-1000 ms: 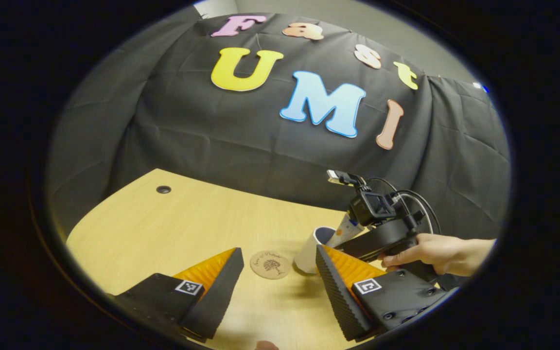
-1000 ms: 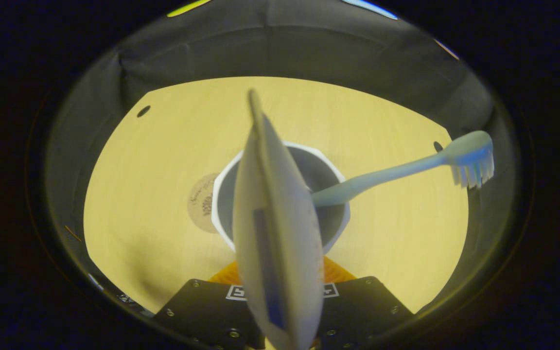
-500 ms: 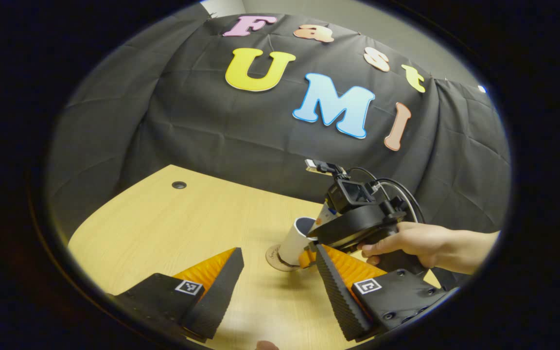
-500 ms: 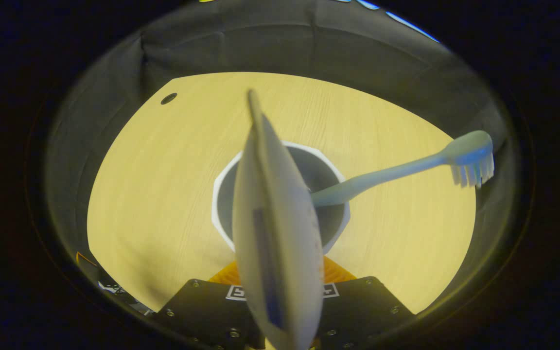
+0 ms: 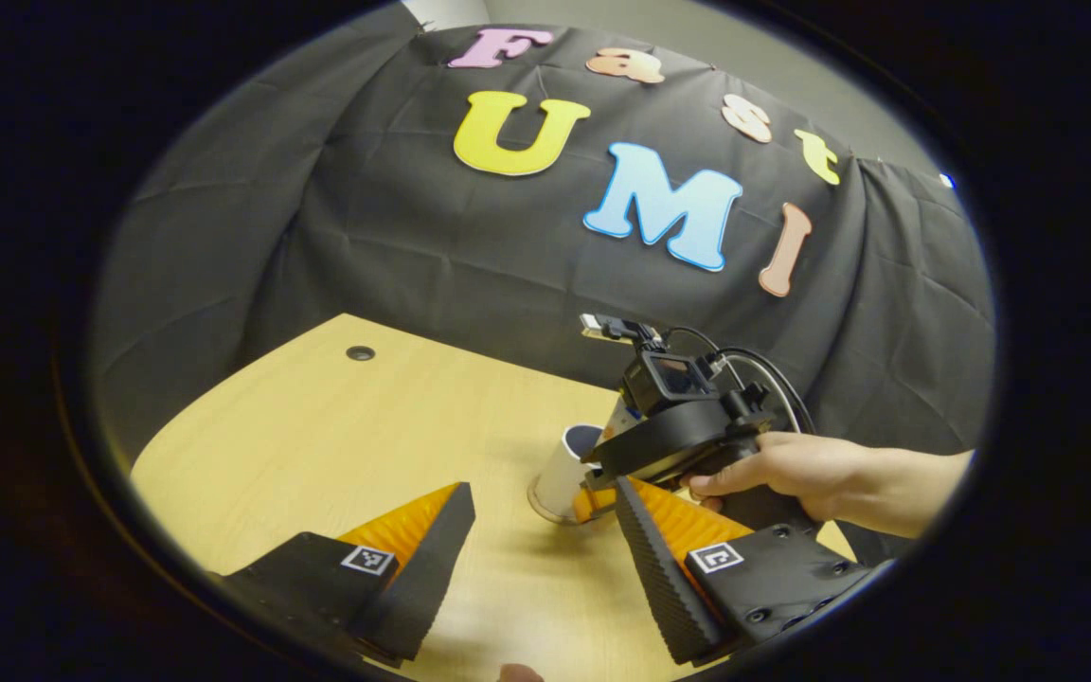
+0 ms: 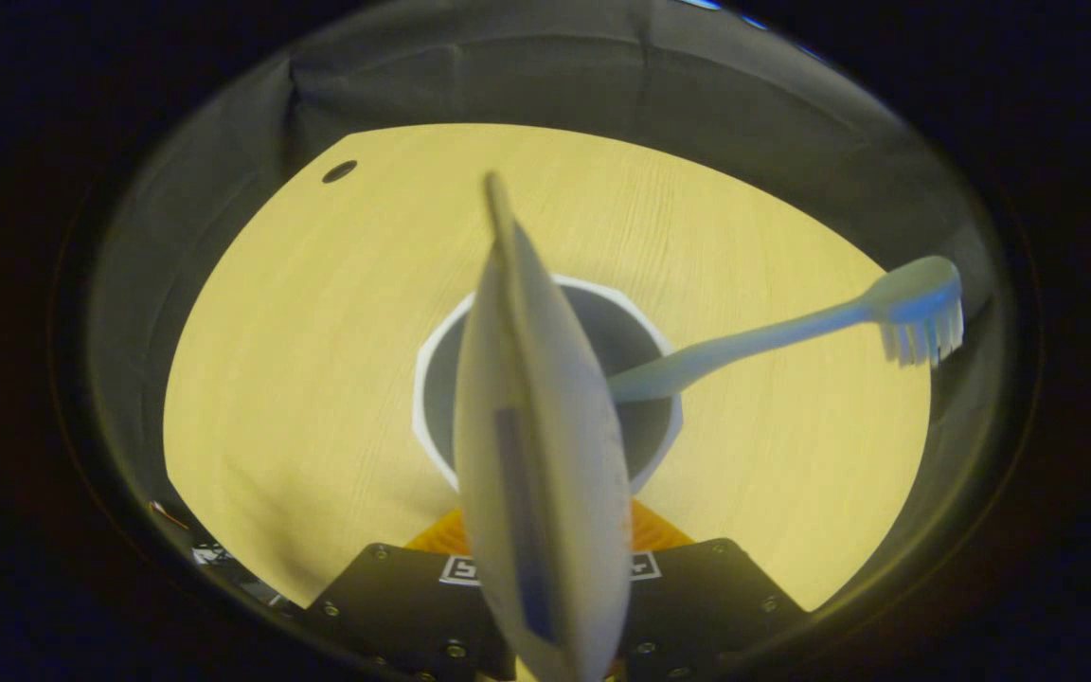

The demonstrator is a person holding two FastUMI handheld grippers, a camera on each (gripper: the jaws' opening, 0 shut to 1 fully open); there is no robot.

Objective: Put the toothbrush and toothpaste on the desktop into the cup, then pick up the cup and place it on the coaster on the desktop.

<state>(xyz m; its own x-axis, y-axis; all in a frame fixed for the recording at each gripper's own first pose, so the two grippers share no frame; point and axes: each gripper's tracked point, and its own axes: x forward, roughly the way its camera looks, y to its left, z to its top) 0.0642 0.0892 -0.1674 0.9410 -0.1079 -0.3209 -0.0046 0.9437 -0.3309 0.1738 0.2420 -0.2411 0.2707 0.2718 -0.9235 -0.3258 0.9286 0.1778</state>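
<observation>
Cup (image 5: pixel 565 468): white, standing on the desk (image 5: pixel 318 426) in the left gripper view, its base on a round brown coaster (image 5: pixel 538 503) of which a thin edge peeks out; its right side is covered by the right tongs. In the right gripper view the cup (image 6: pixel 437 379) is seen from above, with a white rim and a dark inside.
Toothpaste (image 6: pixel 541 455): a pale tube standing in the cup, close to the lens and blurred, hiding the cup's middle and front rim; its lower end is cut off at the picture's bottom. In the left gripper view a small bit of the tube (image 5: pixel 621 417) shows above the rim.
Toothbrush (image 6: pixel 792 327): pale, leaning out over the cup's right rim with the bristles pointing down; its lower handle is hidden behind the tube.
Right tongs (image 5: pixel 602 483): held by a hand (image 5: pixel 792 474), set against the cup's right side. Their tips are hidden by the cup, the tube and the left tongs' near finger, so I cannot tell whether they pinch the cup or stand loose. In the right gripper view their dark body (image 6: pixel 545 606) shows at the bottom.
Left tongs (image 5: pixel 545 549): spread wide, nothing between them, hovering low over the desk, near the cup and apart from it.
Desk: light wood, with a small dark hole (image 5: pixel 360 353) near the far edge.
Coaster in the right gripper view: hidden under the cup.
</observation>
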